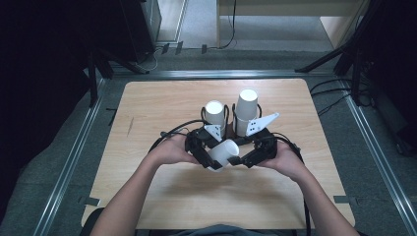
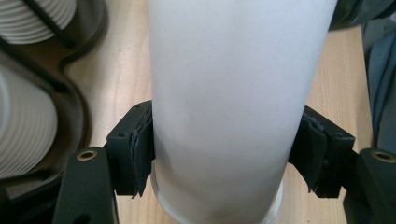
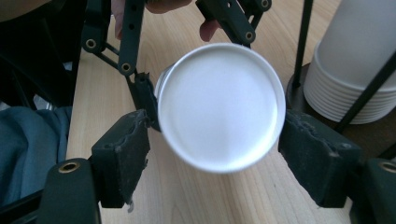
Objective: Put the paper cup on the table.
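Two cup stacks [image 1: 231,115] stand just behind; near tabletop [image 1: 196,196] lies open.

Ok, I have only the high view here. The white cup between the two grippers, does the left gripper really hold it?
Observer: Yes. In the left gripper view both pads of the left gripper press on the side of the cup.
Operator: And which end faces the right gripper?
Observer: The flat closed base. In the right gripper view the right gripper has one jaw at each side of that base; whether they touch it I cannot tell.
Operator: The tall white thing behind, is it one cup?
Observer: No. The right gripper view shows many rims one under another: it is a stack of cups between black rods.
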The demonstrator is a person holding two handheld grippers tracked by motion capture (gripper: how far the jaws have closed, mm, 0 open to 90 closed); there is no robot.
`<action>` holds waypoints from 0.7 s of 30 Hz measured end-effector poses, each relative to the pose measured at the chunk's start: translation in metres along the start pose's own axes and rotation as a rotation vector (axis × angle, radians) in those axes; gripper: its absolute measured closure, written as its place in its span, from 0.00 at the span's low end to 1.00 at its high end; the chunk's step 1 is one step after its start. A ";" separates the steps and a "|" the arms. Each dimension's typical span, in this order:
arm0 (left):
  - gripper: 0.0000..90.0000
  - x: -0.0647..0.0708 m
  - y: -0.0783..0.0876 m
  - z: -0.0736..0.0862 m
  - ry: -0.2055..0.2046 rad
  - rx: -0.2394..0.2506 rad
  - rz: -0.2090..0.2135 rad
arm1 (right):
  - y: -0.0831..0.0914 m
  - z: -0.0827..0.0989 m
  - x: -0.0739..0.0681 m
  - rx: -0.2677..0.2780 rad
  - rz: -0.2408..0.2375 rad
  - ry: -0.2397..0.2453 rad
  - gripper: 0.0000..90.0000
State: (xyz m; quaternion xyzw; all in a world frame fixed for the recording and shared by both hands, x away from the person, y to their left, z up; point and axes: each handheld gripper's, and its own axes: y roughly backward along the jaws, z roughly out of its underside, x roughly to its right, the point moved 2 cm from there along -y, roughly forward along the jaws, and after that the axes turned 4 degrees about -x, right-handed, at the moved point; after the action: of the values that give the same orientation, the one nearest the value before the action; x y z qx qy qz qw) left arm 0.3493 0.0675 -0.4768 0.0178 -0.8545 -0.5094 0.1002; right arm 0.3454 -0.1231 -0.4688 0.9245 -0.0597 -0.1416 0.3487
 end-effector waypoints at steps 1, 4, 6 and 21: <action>0.33 0.001 -0.001 -0.001 -0.008 0.000 0.004 | -0.003 -0.001 -0.001 -0.011 -0.010 0.008 0.29; 0.33 0.004 -0.004 -0.002 -0.022 -0.005 0.016 | -0.006 -0.003 -0.003 -0.029 -0.026 0.017 0.31; 0.33 0.005 -0.006 -0.003 -0.037 -0.014 0.019 | -0.008 -0.004 -0.005 -0.044 -0.041 0.018 0.34; 0.30 0.006 -0.006 -0.001 -0.005 0.060 0.043 | -0.004 -0.006 -0.006 -0.071 -0.056 0.017 0.38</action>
State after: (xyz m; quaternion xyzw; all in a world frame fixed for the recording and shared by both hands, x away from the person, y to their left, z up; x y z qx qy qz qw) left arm 0.3434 0.0633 -0.4806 0.0011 -0.8699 -0.4813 0.1083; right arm 0.3420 -0.1151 -0.4656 0.9142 -0.0257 -0.1454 0.3775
